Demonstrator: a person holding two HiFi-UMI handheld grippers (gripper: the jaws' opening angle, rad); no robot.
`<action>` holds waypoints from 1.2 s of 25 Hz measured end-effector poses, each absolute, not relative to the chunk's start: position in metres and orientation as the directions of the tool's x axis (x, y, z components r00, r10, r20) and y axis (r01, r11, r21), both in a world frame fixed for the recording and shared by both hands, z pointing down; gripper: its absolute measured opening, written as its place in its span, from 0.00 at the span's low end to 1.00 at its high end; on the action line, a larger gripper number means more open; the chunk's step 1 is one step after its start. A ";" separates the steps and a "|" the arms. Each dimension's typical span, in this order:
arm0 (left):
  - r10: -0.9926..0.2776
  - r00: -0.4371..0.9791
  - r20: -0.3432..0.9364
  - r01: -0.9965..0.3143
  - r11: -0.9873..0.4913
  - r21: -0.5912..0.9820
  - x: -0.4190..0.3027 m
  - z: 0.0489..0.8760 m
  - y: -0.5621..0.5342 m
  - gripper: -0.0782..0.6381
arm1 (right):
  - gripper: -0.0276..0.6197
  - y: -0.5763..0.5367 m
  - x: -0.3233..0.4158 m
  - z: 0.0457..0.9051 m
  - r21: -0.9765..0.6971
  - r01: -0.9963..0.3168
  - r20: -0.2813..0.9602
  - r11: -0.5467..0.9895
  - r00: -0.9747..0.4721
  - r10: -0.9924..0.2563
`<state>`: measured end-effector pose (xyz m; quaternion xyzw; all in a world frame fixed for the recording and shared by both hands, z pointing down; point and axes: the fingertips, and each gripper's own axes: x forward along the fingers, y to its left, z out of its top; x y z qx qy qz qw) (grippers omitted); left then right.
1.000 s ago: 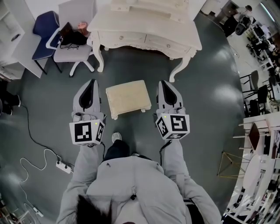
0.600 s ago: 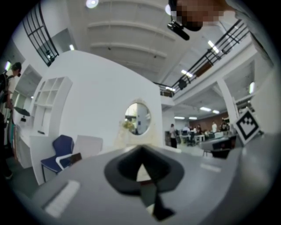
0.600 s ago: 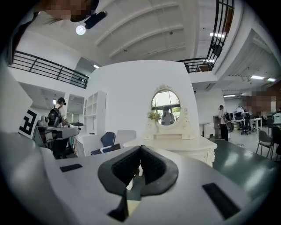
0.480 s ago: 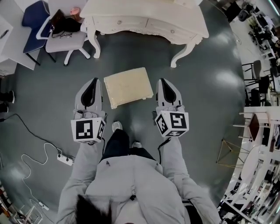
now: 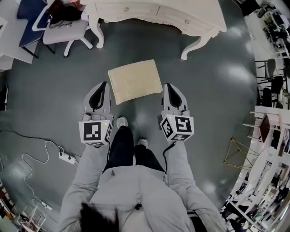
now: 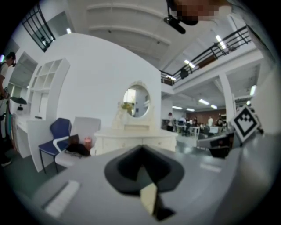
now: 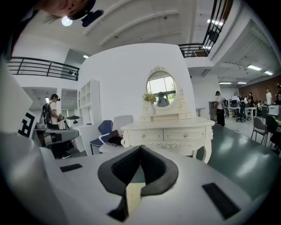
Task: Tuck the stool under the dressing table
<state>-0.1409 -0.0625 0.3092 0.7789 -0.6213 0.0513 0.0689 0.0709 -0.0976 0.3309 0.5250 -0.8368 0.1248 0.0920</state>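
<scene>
Head view first: the stool [image 5: 135,80] sits out in front of the dressing table [image 5: 154,13], well apart from it and lined up with the gap between the table's front legs. There's a bare strip of dark grey floor [image 5: 213,95] between the table's front edge and the stool. Farther out from the table, the left gripper [image 5: 104,87] is just beside the stool's left corner and the right gripper [image 5: 169,87] just beside its right corner. Neither touches it, far as I can see. There's loads of open floor off the table's right end, and a grey chair [image 5: 63,31] crowds its left end.

Left gripper view: the pads are pressed tip to tip with nothing in them. The table with its round mirror [image 6: 136,101] is straight ahead, and a blue chair [image 6: 59,132] sits off the table's left.

Right gripper view: same deal, the jaws are closed up tight and empty. The table is dead ahead, with clear floor past its right leg.
</scene>
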 end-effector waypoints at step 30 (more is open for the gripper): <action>-0.871 0.194 0.451 -0.981 -0.162 0.109 -0.112 0.596 -0.015 0.23 | 0.16 -0.056 0.095 0.602 -0.218 -0.908 0.525 0.359 -0.419 -0.741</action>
